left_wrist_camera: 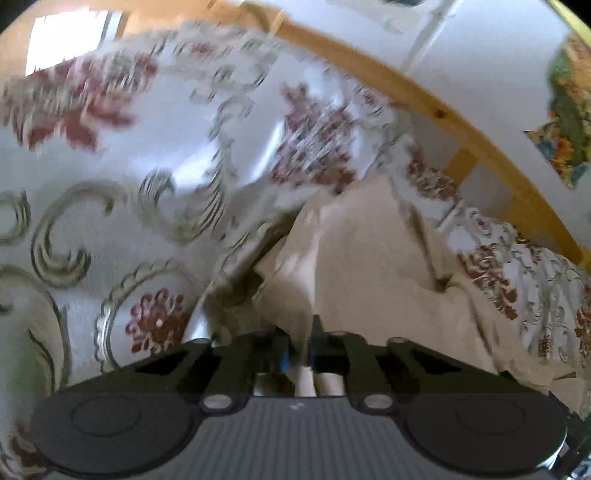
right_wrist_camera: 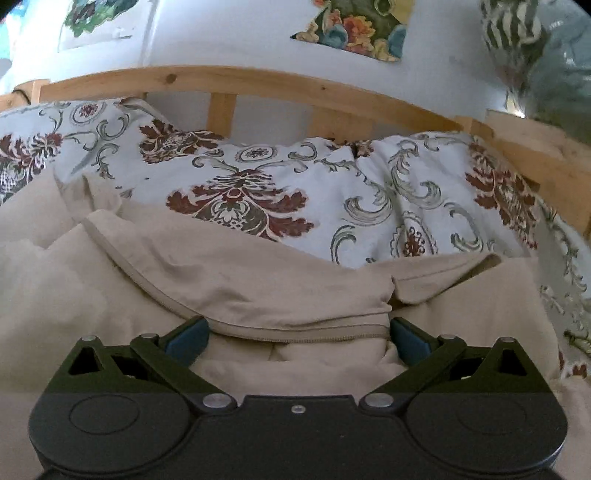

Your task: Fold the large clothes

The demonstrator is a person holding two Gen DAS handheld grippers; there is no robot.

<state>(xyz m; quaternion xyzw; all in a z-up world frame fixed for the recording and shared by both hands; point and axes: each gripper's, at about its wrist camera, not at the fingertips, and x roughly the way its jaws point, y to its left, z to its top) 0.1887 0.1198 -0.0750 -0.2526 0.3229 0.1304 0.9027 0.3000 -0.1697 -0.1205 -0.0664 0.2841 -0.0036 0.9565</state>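
A large beige garment (left_wrist_camera: 362, 258) lies crumpled on a bed, and the view of it is blurred. My left gripper (left_wrist_camera: 300, 354) is shut on a fold of this beige cloth, which rises from between the closed jaws. In the right wrist view the same beige garment (right_wrist_camera: 258, 280) spreads across the foreground, with a stitched hem running sideways. My right gripper (right_wrist_camera: 297, 338) stands wide open, its blue pads (right_wrist_camera: 188, 338) on either side of that hem without pressing on it.
A white bedspread with red flowers and grey scrolls (right_wrist_camera: 332, 192) covers the bed (left_wrist_camera: 92, 221). A wooden slatted headboard (right_wrist_camera: 221, 79) runs along the far side, against a pale wall with a floral picture (right_wrist_camera: 358, 29).
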